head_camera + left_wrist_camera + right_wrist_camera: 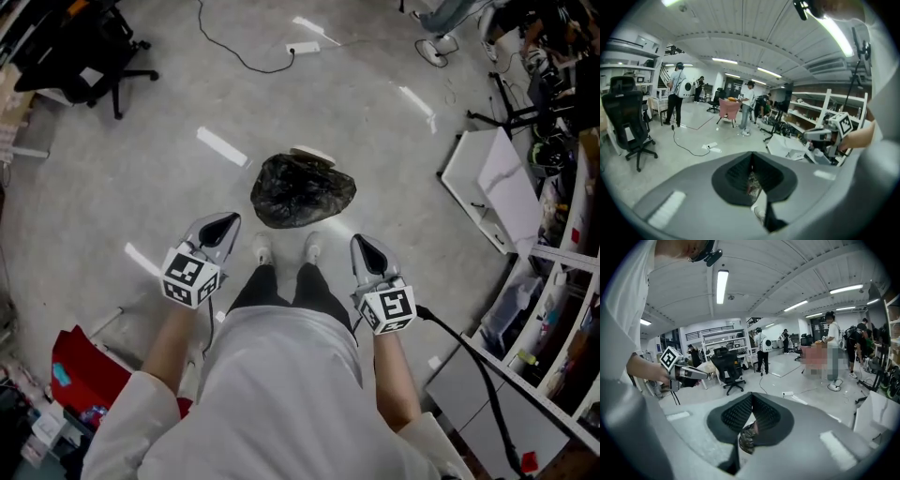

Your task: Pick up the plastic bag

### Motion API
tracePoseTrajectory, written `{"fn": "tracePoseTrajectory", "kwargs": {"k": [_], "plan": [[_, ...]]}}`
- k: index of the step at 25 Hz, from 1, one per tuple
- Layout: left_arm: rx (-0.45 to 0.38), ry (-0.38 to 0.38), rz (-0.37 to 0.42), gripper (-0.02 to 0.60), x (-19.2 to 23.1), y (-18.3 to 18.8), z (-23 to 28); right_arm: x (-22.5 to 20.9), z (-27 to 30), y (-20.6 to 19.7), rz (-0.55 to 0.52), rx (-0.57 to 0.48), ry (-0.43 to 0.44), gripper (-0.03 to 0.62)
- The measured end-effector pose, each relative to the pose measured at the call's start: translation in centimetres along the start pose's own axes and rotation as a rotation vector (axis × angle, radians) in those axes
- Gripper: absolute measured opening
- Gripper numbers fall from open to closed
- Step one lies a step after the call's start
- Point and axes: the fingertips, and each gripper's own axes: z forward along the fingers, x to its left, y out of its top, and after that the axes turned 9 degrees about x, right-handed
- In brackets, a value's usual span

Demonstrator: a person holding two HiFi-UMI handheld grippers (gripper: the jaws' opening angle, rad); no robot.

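Your left gripper has its jaws pressed together with nothing gripped between them. Just below the pads a mottled sliver shows, too small to identify, and under it your white shoe. At right, your right gripper is held out before white shelves. At left stands a black office chair, and a cable trails across the floor.
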Motion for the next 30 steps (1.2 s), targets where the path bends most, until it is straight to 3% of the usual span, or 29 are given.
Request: {"fn": "tracePoseTrajectory", "kwargs": {"k": [7,13,21,28,30], "plan": [[0.048,0.057,-0.055,0.005,0.5,-2.0,5.6,-4.9,3.7,-3.4,-0.021,0.076,0.031,0.002],[0.108,0.116,-0.094,0.005,4.0,-6.4,11.1,-8.0,8.9,-8.2,0.002,0.155,0.036,0.002],[0.252,0.141,-0.184,0.005,9.5,-16.8,20.1,-12.0,16.7,-18.5,0.051,0.302,0.031,0.002],[0.402,0.135,-0.328,0.006,15.0,-27.5,27.5,-14.4,23.2,-27.7,0.110,0.413,0.031,0.002],[0.441,0.108,-0.380,0.048,16.6,-30.0,29.7,-15.4,25.4,-30.3,0.129,0.438,0.023,0.002]]}}
